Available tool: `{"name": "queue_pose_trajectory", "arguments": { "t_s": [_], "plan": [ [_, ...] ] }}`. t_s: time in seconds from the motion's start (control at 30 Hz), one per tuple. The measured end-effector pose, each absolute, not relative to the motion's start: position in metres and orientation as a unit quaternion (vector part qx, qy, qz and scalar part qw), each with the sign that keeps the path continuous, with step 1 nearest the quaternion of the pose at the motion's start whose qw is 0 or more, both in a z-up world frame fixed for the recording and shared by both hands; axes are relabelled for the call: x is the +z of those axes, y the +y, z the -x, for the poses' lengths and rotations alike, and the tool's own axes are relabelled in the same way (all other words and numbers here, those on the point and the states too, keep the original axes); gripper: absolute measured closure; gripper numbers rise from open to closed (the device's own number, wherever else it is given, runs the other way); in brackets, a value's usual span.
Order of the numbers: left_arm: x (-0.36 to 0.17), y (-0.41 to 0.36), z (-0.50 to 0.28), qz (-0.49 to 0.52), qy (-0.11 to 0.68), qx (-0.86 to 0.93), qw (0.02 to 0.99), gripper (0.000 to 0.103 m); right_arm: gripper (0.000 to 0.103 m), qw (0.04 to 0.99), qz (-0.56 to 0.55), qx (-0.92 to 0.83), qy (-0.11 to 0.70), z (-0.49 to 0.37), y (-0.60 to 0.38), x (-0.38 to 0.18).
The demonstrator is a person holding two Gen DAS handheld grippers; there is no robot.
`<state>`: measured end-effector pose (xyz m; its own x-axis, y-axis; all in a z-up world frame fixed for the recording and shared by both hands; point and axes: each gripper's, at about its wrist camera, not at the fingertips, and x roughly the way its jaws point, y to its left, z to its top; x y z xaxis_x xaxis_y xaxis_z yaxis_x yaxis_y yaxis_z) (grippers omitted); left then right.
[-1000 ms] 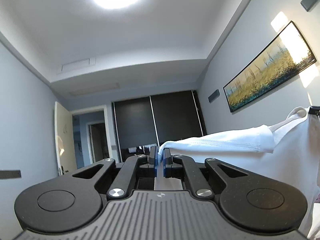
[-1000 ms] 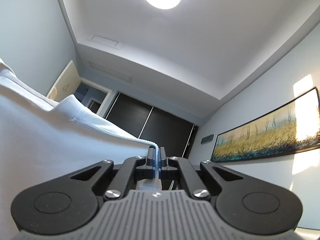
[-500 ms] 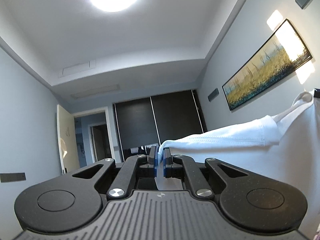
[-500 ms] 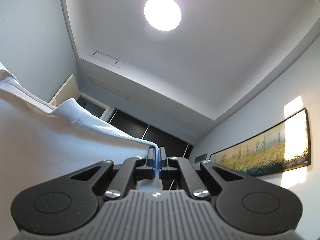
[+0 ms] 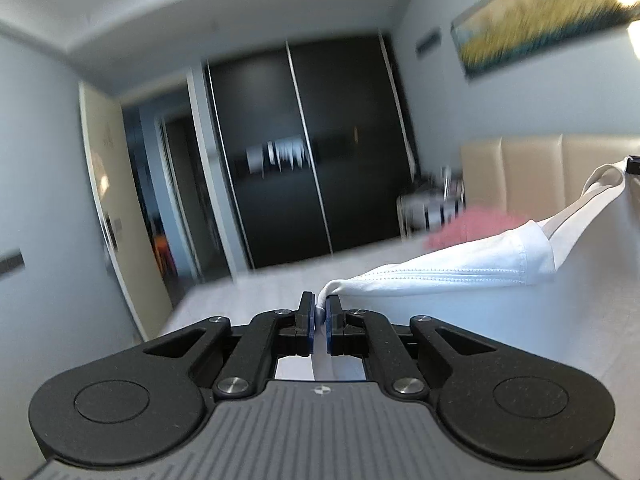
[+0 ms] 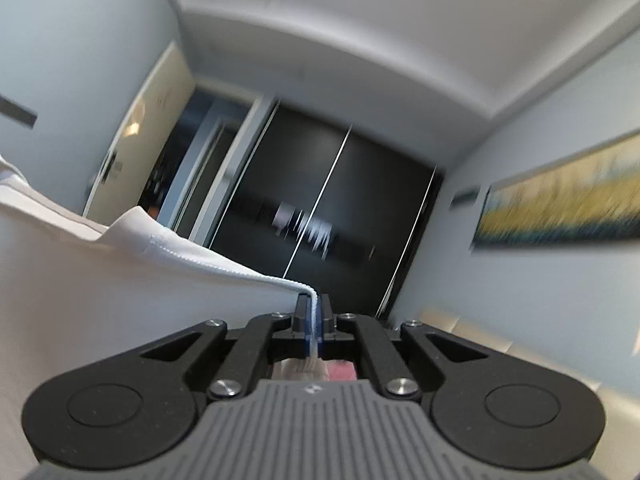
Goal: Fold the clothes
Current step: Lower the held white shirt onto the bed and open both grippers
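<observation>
Two claws each pinch one white garment (image 5: 460, 276): the left claw (image 5: 319, 312) is clamped on its hem, the right claw (image 6: 314, 312) likewise. Cloth stretches taut between them. Beyond lie a pale bed (image 5: 280, 288), one pink item (image 5: 476, 226), dark wardrobe doors (image 5: 304, 152) and one painting (image 6: 560, 212).

I find no readable text, number, brand or label anywhere in front of me. The only mark is a small round emblem, split into light and dark quarters, on the ribbed grey plastic body of my left gripper (image 5: 319, 307); a like mark sits on the ribbed grey body of my right gripper (image 6: 314, 310), too blurred to make out. The long framed yellow-and-teal landscape painting (image 5: 544, 12) on the pale wall bears no lettering that I can read.
</observation>
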<state>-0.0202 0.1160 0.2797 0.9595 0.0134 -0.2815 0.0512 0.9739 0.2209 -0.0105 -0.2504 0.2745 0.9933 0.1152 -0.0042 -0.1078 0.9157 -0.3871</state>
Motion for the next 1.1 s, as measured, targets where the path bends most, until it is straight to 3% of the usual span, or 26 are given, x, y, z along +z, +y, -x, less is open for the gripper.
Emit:
{"name": "queue_pose_trajectory", "arguments": {
  "t_s": [0.13, 0.43, 0.7, 0.9, 0.93, 1.03, 1.1],
  "plan": [
    [0.222, 0.133, -0.082, -0.107, 0.230, -0.005, 0.967, 0.100, 0.100, 0.976, 0.189, 0.062, 0.084, -0.094, -0.232, 0.222],
    [0.034, 0.163, -0.291, -0.088, 0.415, 0.030, 0.905, 0.100, 0.100, 0.941, 0.185, 0.054, 0.279, -0.308, -0.185, 0.051],
    [-0.090, 0.177, -0.356, -0.077, 0.500, 0.034, 0.862, 0.095, 0.100, 0.900, 0.206, 0.060, 0.381, -0.389, -0.173, -0.083],
    [-0.113, 0.178, -0.359, -0.069, 0.499, 0.032, 0.863, 0.087, 0.099, 0.882, 0.195, 0.072, 0.424, -0.411, -0.181, -0.136],
    [-0.114, 0.177, -0.358, -0.074, 0.494, 0.032, 0.866, 0.081, 0.097, 0.880, 0.193, 0.074, 0.427, -0.412, -0.181, -0.141],
    [-0.107, 0.174, -0.361, -0.084, 0.482, 0.051, 0.871, 0.063, 0.085, 0.881, 0.197, 0.076, 0.422, -0.409, -0.182, -0.143],
    [-0.101, 0.179, -0.363, -0.069, 0.479, 0.053, 0.873, 0.062, 0.073, 0.883, 0.199, 0.077, 0.419, -0.408, -0.185, -0.137]
  ]
}}
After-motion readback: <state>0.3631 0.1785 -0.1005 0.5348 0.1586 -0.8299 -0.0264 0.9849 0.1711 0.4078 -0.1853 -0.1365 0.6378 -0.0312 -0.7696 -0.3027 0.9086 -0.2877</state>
